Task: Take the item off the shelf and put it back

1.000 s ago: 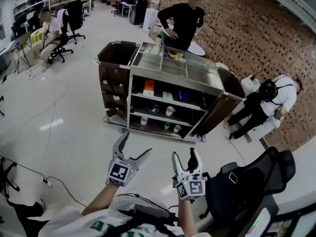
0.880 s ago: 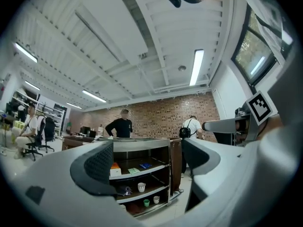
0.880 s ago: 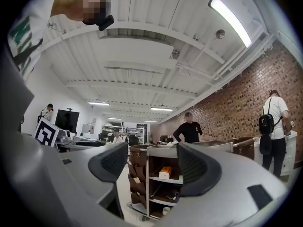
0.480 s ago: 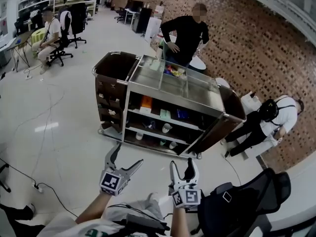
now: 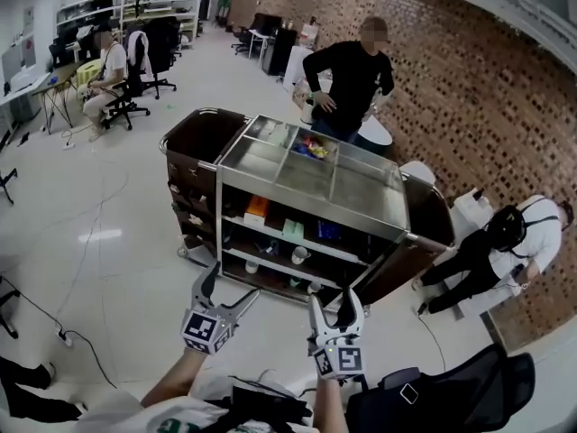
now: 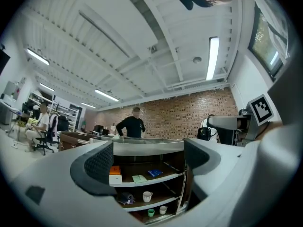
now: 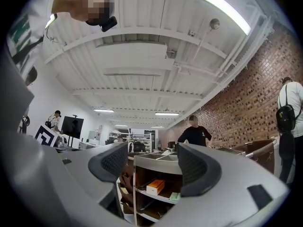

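Observation:
A steel-topped service cart (image 5: 311, 209) with open shelves stands ahead on the pale floor. Its upper shelf holds an orange and white box (image 5: 256, 209), a green card (image 5: 293, 230) and a blue packet (image 5: 326, 231). A white cup (image 5: 300, 255) sits on the shelf below. My left gripper (image 5: 230, 287) and right gripper (image 5: 334, 303) hover short of the cart, both open and empty. The left gripper view frames the box (image 6: 115, 173) and cup (image 6: 147, 196) between that gripper's (image 6: 148, 161) pads. The right gripper (image 7: 154, 167) looks at the box (image 7: 155, 187) from the cart's left corner.
A person in black (image 5: 350, 79) stands behind the cart. Another person with a backpack (image 5: 505, 242) crouches at its right. A dark office chair (image 5: 433, 404) is at my right side. Cables and a power strip (image 5: 63, 336) lie on the floor at left.
Both grippers have travelled forward toward the cart, which now sits closer and larger in the head view. Their jaws stand as wide as before.

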The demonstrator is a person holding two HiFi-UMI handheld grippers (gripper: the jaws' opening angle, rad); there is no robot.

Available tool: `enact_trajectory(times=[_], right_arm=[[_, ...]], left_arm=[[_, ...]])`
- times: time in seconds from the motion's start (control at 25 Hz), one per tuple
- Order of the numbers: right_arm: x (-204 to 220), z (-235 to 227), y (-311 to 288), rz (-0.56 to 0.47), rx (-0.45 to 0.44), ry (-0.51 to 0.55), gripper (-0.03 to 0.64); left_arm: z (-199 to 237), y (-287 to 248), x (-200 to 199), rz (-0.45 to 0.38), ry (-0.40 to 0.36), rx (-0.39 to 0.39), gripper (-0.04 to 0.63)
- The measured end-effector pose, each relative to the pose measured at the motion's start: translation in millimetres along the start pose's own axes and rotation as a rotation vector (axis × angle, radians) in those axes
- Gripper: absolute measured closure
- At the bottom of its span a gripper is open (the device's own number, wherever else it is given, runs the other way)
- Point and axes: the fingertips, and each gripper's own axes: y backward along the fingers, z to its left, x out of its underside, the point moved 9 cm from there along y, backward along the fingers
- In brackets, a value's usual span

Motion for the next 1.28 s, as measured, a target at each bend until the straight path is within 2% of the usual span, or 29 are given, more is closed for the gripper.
enact_trajectory(times=[0.16, 0.36, 0.52, 0.84, 1.08, 1.28], right_arm=[[-3.7, -50.4, -9.1, -0.025, -0.04, -0.023, 0.275], [1.2, -96.0, -22.7, -0.057, -0.09, -0.038, 0.275], [8.8, -113.9, -27.3, -0.056, -0.108, -0.069, 0.275], [24.6, -114.5, -32.7, -0.026, -0.082, -0.114, 0.275], [42.4, -96.9, -46.6, 0.027, -0.084, -0.121, 0.275], [46.5, -82.3, -60.7, 0.038, -0.087, -0.105, 0.275]], left_arm=[[-27.3, -37.2, -7.6, -0.013, -0.001, -0.042, 0.147], [-49.8, -62.8, -10.7, -0.038, -0.055, -0.127, 0.148], [-62.9, -67.1, -10.6, -0.03, -0.115, -0.169, 0.156], [-56.6, -78.6, -7.1, -0.009, -0.153, -0.177, 0.156], [-36.9, -66.9, 2.3, 0.019, -0.103, -0.208, 0.161], [-11.5, -58.2, 11.2, 0.048, -0.113, -0.212, 0.161]])
